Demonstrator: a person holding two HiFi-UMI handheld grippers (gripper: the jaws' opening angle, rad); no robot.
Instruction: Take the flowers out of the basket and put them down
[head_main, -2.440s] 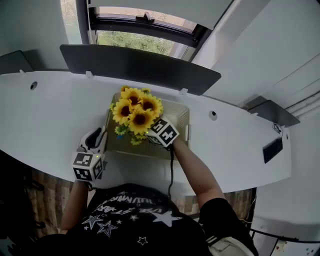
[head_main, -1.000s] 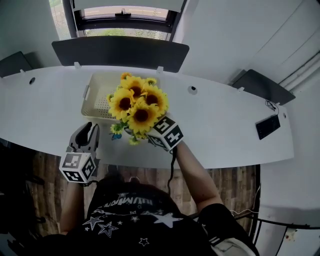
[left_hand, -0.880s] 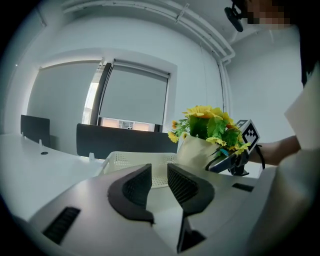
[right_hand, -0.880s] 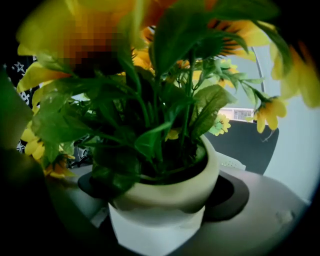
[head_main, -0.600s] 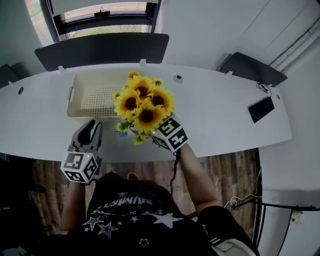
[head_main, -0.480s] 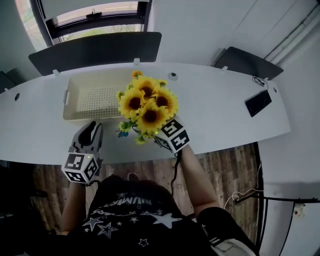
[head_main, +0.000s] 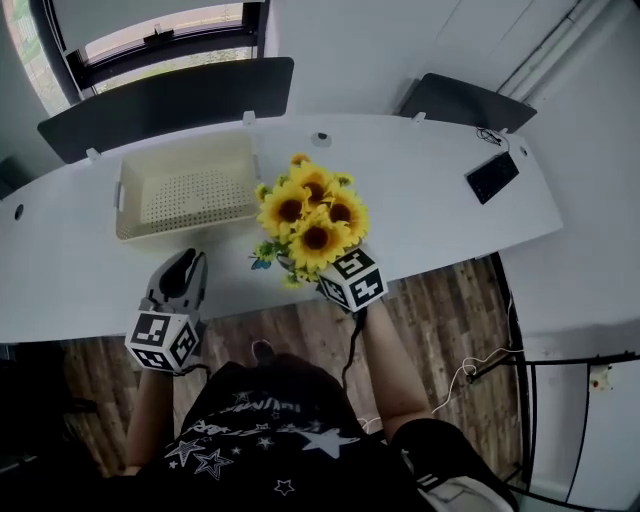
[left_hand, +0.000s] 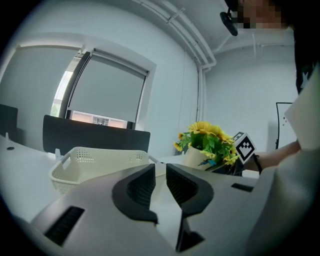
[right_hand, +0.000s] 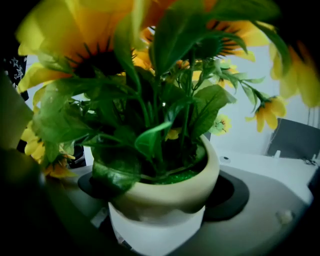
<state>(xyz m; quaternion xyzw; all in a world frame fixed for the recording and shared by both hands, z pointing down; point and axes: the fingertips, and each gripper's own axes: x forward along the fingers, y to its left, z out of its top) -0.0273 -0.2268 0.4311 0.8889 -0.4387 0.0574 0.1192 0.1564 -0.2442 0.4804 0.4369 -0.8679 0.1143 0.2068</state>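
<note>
Yellow flowers (head_main: 312, 215) over half-hidden right tongs (right_hand: 158, 196)

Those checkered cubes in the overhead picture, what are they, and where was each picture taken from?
The cubes are parts of two hand-held grippers; a person works them, no robot. The overhead picture comes from a camera on the person's head, looking down at a white desk. The other two come from cameras riding on each gripper. The left gripper is empty, jaws nearly together. The right gripper clamps a cream pot of sunflowers, clear of the empty basket on the desk.
</note>
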